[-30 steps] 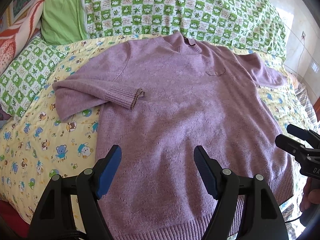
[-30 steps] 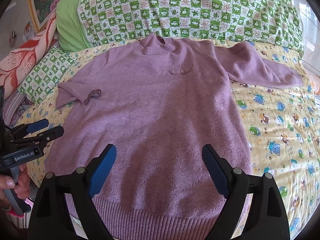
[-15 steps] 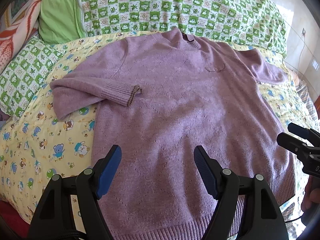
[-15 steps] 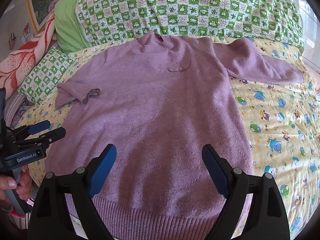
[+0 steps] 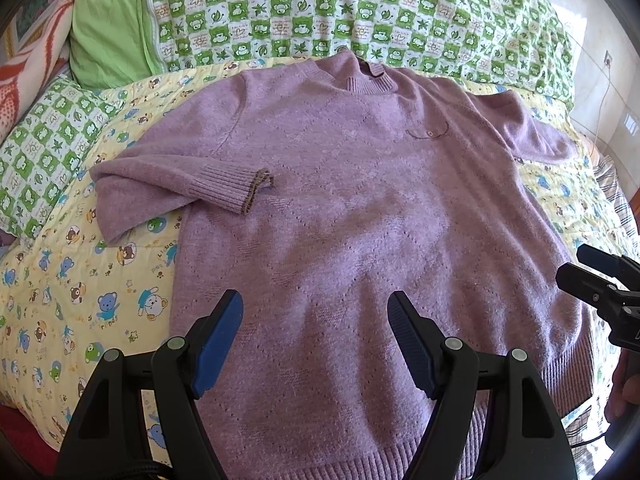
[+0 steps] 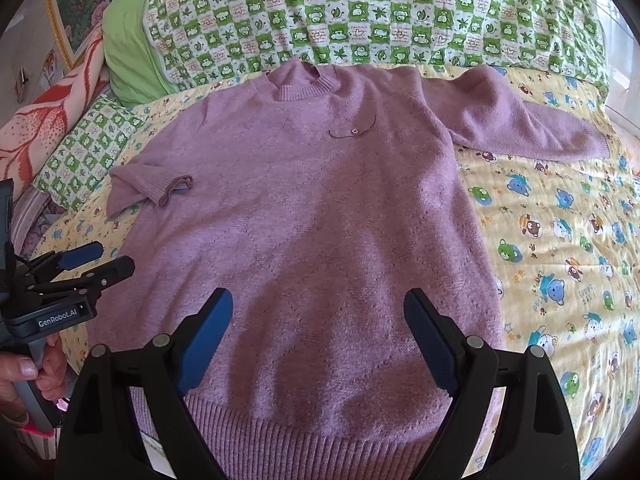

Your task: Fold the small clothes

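Sweater, a lilac knit, is lying face up and spread flat across the yellow cartoon-print quilt, with its neckline toward the pillows and its ribbed hem nearest both cameras. It is covering most of the middle of the bed. Behind the collar, a big green-and-white checked pillow is running across the head of the bed, and the collar is just touching its lower edge. A smaller pillow in the same check is sitting at the left side, beside a plain green cushion.

The left sleeve is lying folded inward, so its ribbed cuff is resting on the chest of the garment. The other sleeve is stretching out flat to the right over the quilt. A small curved brown trim with a button is showing on the chest.

The left gripper is hovering above the lower body of the knit, its 2 blue-padded jaws spread wide and pinching nothing. The right gripper is hanging over the same lower area closer to the hem, its 2 jaws likewise spread wide around empty air. In the right wrist view the left tool is appearing at the left edge, with a hand wrapping its grey handle.
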{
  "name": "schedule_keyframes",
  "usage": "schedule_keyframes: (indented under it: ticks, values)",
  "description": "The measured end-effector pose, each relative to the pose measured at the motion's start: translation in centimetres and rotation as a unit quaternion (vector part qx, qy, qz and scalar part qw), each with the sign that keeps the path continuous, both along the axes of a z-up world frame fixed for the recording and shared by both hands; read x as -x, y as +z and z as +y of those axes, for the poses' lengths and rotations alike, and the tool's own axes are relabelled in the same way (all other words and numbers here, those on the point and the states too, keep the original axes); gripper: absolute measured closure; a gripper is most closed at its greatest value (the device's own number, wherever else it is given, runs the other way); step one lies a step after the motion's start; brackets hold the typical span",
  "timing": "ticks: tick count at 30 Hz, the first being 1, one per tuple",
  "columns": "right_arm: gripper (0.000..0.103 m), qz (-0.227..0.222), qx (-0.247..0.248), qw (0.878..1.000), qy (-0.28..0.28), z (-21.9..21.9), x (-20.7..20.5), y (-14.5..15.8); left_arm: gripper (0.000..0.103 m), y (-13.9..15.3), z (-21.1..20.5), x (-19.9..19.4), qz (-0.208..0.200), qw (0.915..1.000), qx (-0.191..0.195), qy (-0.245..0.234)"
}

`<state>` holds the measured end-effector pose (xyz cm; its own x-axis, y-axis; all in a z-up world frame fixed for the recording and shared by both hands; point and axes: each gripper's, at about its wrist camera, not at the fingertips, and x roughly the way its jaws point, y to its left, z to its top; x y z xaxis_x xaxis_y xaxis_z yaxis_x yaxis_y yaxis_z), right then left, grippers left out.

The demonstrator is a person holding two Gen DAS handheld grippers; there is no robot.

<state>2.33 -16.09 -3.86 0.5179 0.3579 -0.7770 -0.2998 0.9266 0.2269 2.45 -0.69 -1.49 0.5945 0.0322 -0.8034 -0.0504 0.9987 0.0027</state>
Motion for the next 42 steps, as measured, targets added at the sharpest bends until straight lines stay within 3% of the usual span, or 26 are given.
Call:
schedule_keyframes:
  ticks: [10,19,27,34,40,42]
  values:
    - [0.015,0.022,-0.02,0.999,-0.03,-2.9,-2.3,-1.1,0.028,-0.6,-0.3,-2.1,0.016,0.9999,0.001,0.003]
    - [0.015,0.043,-0.055,0.987,-0.145,-11.8,-8.4,-1.8,0.026,-0.7,0.7,-6.7,0.026,0.9994,0.012,0.021]
    - [0.015,0.034,-0.067,0.96,-0.271,-22.3,-15.3,-2.1,0.026,-1.0,0.3,-11.9,0.031,0.9992,0.0,0.025]
    - [0.017,0.044,-0.103,0.921,-0.373,-32.0,-21.8,-4.2,0.024,-1.4,-0.2,-16.7,0.035,0.9991,0.001,0.025]
    - [0.035,0.061,-0.124,0.899,-0.415,-36.3,-26.2,-6.8,0.023,-2.4,-0.1,-20.6,0.05,0.9982,0.006,0.031]
    - [0.051,0.07,-0.135,0.894,-0.422,-36.9,-27.5,-7.8,0.023,-2.6,0.1,-21.4,0.051,0.998,0.012,0.035]
